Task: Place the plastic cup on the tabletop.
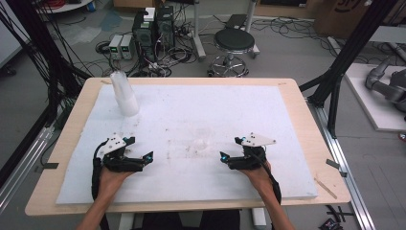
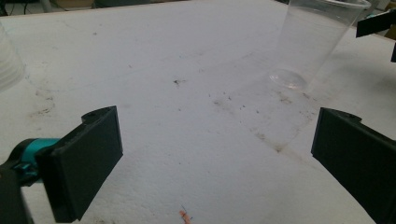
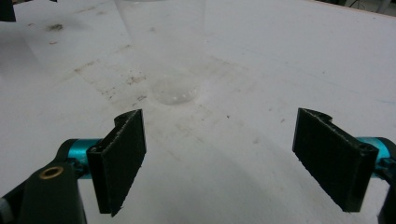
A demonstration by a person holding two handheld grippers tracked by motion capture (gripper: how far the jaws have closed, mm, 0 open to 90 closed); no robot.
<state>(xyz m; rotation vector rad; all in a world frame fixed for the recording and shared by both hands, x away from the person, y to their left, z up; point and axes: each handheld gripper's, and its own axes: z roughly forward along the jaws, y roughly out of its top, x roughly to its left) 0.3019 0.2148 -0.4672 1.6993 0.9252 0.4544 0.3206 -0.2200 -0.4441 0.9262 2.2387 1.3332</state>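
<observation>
A big white sheet (image 1: pixel 201 115) covers most of the wooden desk (image 1: pixel 306 143). The sheet has small dark marks near its middle. A stack of white cups (image 1: pixel 124 93) stands on the sheet, near its far left corner. On the floor behind the desk stands a round black stool (image 1: pixel 233 43) with a shiny ring under its seat. Left of the stool stand two dark computer boxes (image 1: pixel 153 31), with two small pale boxes (image 1: pixel 120 45) beside them. Many wires (image 1: pixel 179 52) lie on the floor around them.
</observation>
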